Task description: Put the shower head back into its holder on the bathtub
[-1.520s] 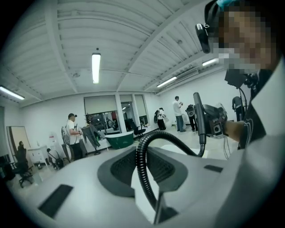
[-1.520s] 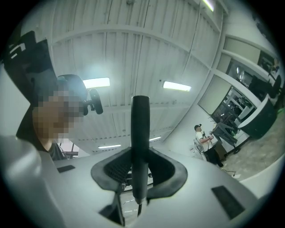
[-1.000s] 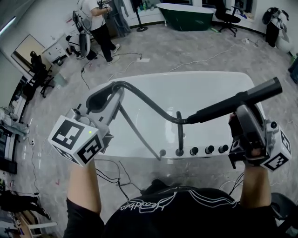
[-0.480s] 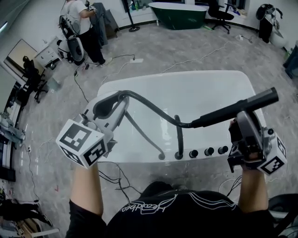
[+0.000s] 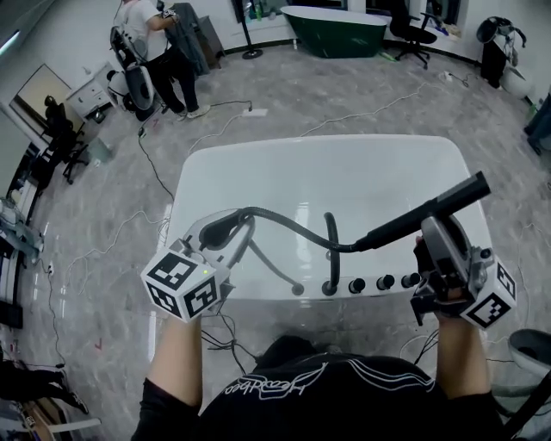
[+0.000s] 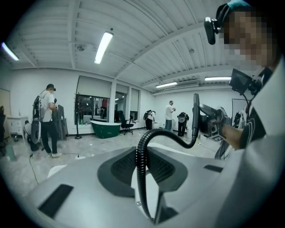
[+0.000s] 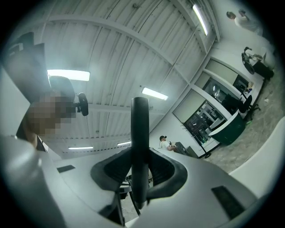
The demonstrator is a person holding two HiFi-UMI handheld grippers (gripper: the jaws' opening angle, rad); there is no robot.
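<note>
Below me stands the white bathtub (image 5: 258, 172). On its near rim are a black spout (image 5: 331, 250), a small round fitting (image 5: 298, 288) and a row of black knobs (image 5: 385, 281). My left gripper (image 5: 225, 229) is shut on the black ribbed hose (image 5: 284, 222), which also shows as the hose (image 6: 141, 164) between the jaws in the left gripper view. My right gripper (image 5: 428, 227) is shut on the black stick-shaped shower head (image 5: 430, 209). It slants up to the right over the tub's right end. In the right gripper view the shower head (image 7: 140, 147) stands upright between the pads.
Cables (image 5: 215, 332) trail over the grey floor around the tub. A dark green bathtub (image 5: 331, 26) and an office chair (image 5: 409, 21) stand at the far wall. A person (image 5: 159, 52) stands at the far left next to some equipment.
Both grippers have sunk towards the tub, the left one more. The hose's arch and the shower head now hang lower, closer to the near rim. Neither grip has changed.
</note>
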